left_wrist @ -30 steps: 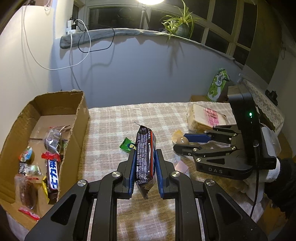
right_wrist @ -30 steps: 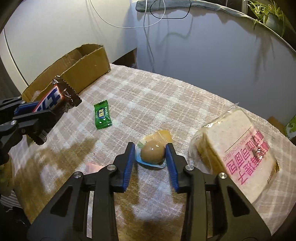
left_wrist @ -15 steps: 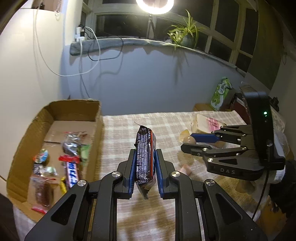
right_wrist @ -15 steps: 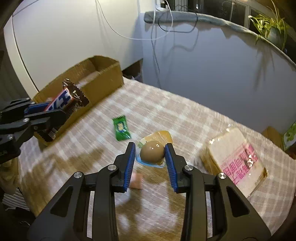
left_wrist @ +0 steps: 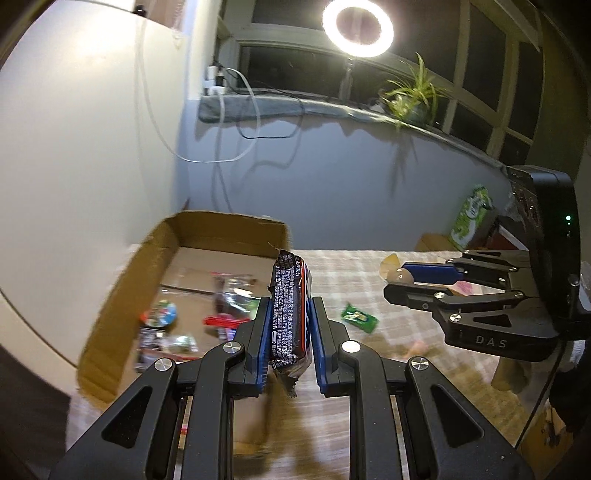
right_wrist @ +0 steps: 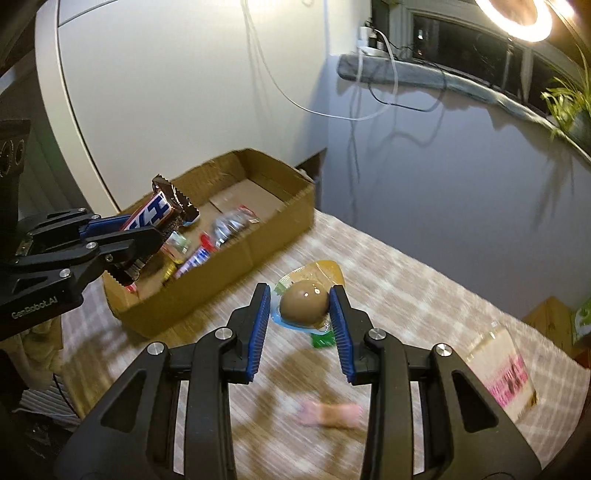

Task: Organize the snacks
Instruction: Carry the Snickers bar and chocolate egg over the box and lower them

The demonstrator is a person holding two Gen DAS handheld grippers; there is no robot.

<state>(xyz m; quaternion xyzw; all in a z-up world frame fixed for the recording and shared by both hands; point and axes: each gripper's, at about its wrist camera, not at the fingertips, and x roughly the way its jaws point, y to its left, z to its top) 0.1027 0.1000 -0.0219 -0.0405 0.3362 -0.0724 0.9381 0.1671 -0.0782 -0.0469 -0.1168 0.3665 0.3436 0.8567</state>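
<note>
My left gripper [left_wrist: 289, 321] is shut on a dark chocolate bar [left_wrist: 290, 314], held upright above the near right edge of the cardboard box [left_wrist: 155, 254]. The bar also shows in the right wrist view [right_wrist: 159, 216], over the box [right_wrist: 280, 225]. The box holds several wrapped snacks [left_wrist: 162, 325]. My right gripper [right_wrist: 300, 310] is shut on a packaged brown egg [right_wrist: 303, 305], lifted above the checked tablecloth [right_wrist: 388, 291], to the right of the box. The right gripper also shows in the left wrist view [left_wrist: 397, 282].
A green candy [left_wrist: 359, 317] and a pink wrapper [right_wrist: 328, 413] lie on the cloth. A bag of sliced bread [right_wrist: 502, 373] lies at the right. A wall stands behind the table, with a ring light [left_wrist: 357, 27] and a plant [left_wrist: 413, 96] on the sill.
Both grippers have risen and moved left toward the box, each with its snack. The bar now hangs by the box's edge, and the egg is closer to the box.
</note>
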